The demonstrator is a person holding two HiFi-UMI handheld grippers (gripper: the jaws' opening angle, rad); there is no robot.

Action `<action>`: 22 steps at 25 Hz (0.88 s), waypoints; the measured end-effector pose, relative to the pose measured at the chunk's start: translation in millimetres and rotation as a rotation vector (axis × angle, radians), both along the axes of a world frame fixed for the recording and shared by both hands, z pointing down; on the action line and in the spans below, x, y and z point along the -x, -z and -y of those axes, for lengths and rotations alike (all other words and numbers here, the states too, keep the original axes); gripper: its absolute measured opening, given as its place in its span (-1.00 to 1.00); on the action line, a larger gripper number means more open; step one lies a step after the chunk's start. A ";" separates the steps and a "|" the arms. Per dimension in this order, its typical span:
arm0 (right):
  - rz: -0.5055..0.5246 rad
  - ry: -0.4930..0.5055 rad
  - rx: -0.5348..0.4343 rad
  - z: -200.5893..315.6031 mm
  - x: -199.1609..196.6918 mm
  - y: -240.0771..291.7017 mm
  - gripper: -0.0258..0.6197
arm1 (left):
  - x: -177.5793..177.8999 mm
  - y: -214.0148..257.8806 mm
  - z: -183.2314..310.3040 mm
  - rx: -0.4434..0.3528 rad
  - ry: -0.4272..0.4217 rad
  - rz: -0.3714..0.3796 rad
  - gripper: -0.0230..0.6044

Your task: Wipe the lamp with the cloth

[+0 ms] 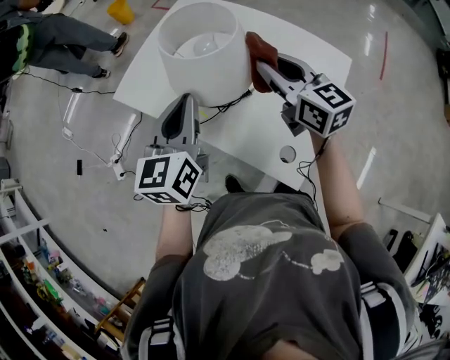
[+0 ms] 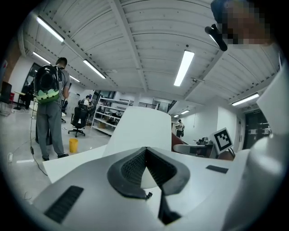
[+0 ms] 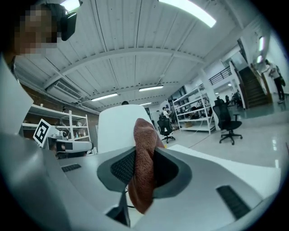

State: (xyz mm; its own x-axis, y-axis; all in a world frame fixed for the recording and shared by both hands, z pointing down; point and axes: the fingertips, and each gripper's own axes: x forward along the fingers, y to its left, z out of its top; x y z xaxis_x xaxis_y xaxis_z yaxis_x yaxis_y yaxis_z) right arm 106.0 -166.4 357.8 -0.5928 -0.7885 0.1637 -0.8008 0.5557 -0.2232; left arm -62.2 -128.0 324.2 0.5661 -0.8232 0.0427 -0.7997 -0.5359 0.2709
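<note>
A white lamp [image 1: 204, 53] with a drum shade stands on the white table [image 1: 316, 53]. My right gripper [image 1: 260, 69] is shut on a reddish-brown cloth [image 1: 259, 46], which touches the shade's right side. In the right gripper view the cloth [image 3: 143, 149] hangs between the jaws, with the shade [image 3: 116, 128] just behind it. My left gripper [image 1: 184, 104] reaches under the shade's near edge. Its jaws meet at the tips in the left gripper view [image 2: 145, 153], with the shade [image 2: 140, 128] close ahead and nothing seen held.
The lamp's black cord [image 1: 228, 104] runs across the table beside a round hole [image 1: 287, 154]. A person [image 1: 63, 39] stands on the floor at far left near a yellow bin [image 1: 121, 10]. Cables [image 1: 91, 151] lie on the floor; shelves [image 1: 42, 281] fill the lower left.
</note>
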 end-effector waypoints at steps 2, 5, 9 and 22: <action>0.001 -0.032 0.030 -1.9 -4.6 -11.7 -0.64 | -1.5 -5.6 2.3 0.015 -0.025 0.003 -0.90; 0.003 -0.081 0.071 -7.2 -9.1 -30.9 -0.64 | -4.6 -15.3 3.5 0.036 -0.070 0.010 -0.90; -0.011 -0.120 0.110 -25.9 -11.0 -53.2 -0.64 | -9.1 -29.3 -11.1 0.058 -0.128 0.011 -0.90; 0.007 -0.093 0.010 -44.5 -20.6 0.3 -0.64 | -6.7 -12.2 -10.4 0.030 -0.060 0.005 -0.90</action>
